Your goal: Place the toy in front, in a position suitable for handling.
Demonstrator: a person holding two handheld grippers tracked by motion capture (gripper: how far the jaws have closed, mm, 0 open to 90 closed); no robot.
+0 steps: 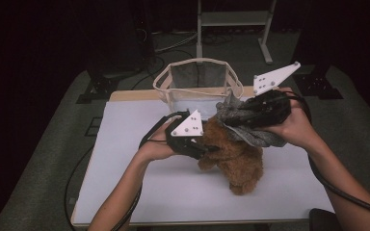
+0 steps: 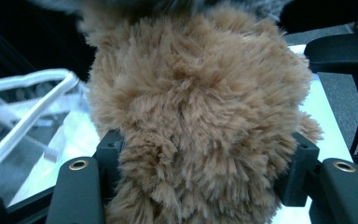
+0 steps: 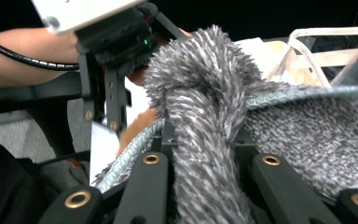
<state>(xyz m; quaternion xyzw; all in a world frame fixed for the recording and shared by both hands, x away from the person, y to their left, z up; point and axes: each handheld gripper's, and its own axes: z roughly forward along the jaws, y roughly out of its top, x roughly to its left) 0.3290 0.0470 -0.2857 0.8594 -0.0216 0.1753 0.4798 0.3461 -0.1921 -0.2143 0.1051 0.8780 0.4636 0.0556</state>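
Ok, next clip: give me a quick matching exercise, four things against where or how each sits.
Things:
1. brown plush toy
2. grey cloth
3. mesh basket
4. left gripper

States:
A. at the table's far edge
B. pinched in the right gripper
C. shut on fur
D. lying on the white table

Pairs: 1-D, 2-B, 3-A, 4-C

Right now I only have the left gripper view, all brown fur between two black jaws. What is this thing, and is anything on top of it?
Observer: It's a brown plush toy on a white table, and the left gripper is clamped on it.
Operator: And that grey blur at the top?
Observer: A grey fuzzy cloth, gripped by the right gripper, draped over the toy's upper end.
Operator: Those white straps at my left?
Observer: The rim of an open, white-trimmed basket behind the toy.
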